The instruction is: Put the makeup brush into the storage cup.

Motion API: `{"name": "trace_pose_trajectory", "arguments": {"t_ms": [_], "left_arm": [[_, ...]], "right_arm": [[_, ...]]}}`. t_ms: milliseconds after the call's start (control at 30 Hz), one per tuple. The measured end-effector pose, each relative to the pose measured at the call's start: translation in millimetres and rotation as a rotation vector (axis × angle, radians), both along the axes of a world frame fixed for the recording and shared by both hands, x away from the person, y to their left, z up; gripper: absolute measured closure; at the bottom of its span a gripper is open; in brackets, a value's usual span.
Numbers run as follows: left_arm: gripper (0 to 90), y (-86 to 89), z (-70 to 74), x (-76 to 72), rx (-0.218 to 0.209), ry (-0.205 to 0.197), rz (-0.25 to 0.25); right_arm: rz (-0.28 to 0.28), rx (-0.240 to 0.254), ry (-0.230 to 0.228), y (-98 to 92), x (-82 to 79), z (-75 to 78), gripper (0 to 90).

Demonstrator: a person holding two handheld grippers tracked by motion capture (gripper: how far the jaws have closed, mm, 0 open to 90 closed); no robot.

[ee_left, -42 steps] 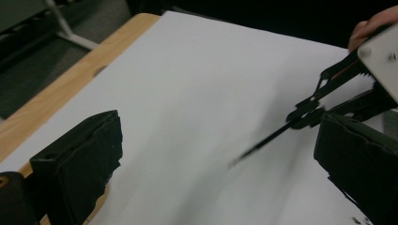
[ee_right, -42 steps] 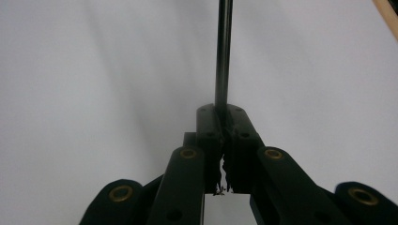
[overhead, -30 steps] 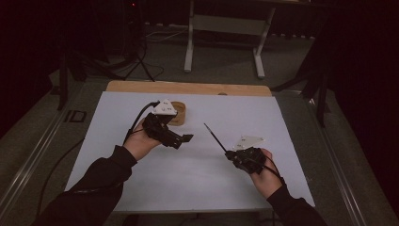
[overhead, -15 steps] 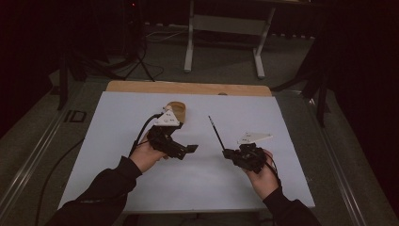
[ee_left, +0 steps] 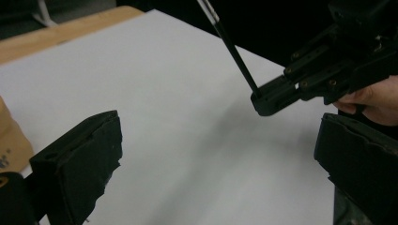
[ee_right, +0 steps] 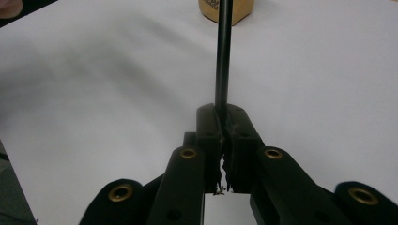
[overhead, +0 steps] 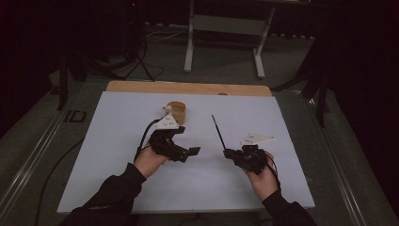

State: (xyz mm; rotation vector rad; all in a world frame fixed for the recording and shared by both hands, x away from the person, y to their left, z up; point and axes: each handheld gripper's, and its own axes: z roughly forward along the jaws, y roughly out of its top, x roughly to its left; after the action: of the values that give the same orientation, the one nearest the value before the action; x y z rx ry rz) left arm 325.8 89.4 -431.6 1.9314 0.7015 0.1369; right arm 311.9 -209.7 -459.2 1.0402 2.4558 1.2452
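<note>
A thin black stick (overhead: 218,133) rises from my right gripper (overhead: 229,153), which is shut on its lower end; in the right gripper view the stick (ee_right: 223,56) runs straight up from the closed jaws of the gripper (ee_right: 224,125). A small wooden cup (overhead: 177,112) stands on the white table (overhead: 117,141) behind my left gripper (overhead: 187,143). In the left gripper view my left gripper (ee_left: 220,159) is open wide with nothing between its jaws. It faces the right gripper (ee_left: 328,70) and the stick (ee_left: 230,44). The cup's edge (ee_left: 9,140) shows at far left.
The white sheet covers a wooden tabletop whose bare strip (overhead: 188,88) shows along the far edge. A metal stand (overhead: 226,23) and cables lie on the dark floor beyond. The cup (ee_right: 225,9) stands just past the stick's tip in the right gripper view.
My left gripper has pulled back from the cup toward the person and a little right. The right gripper has stayed put, and its stick has tilted slightly more upright.
</note>
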Motion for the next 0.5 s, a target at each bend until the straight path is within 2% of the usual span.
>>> {"name": "trace_pose_trajectory", "arguments": {"t_ms": [133, 200, 233, 333, 367, 433, 500], "left_arm": [[1.5, -3.4, 2.1, 0.2, -0.005, 0.015, 0.025], [1.5, -5.5, 5.6, 0.1, 0.013, 0.010, 0.031], [1.5, -6.3, 7.3, 0.1, 0.009, 0.010, 0.032], [1.4, -6.7, 12.3, 1.5, -0.033, 0.051, 0.027], [1.4, -7.7, 14.2, 1.5, -0.028, 0.064, 0.018], [1.4, -11.6, 19.2, 0.5, -0.011, 0.083, 0.037], [1.5, -14.6, 22.8, 0.1, 0.007, 0.084, 0.033]], "right_arm": [[-0.001, 0.000, -0.015, -0.4, -0.6, 1.7, 85.8], [0.000, 0.003, -0.014, -0.9, -0.6, 1.6, 85.8], [0.001, 0.000, -0.013, -0.8, -0.6, 1.3, 85.8], [0.004, -0.005, -0.011, -0.8, -0.7, 0.0, 85.8], [0.004, -0.007, -0.014, -0.6, -0.9, -0.2, 85.8], [0.004, -0.008, -0.017, -0.6, -0.8, 0.0, 85.7], [0.004, -0.008, -0.017, -0.5, -0.8, 0.2, 85.8]]}}
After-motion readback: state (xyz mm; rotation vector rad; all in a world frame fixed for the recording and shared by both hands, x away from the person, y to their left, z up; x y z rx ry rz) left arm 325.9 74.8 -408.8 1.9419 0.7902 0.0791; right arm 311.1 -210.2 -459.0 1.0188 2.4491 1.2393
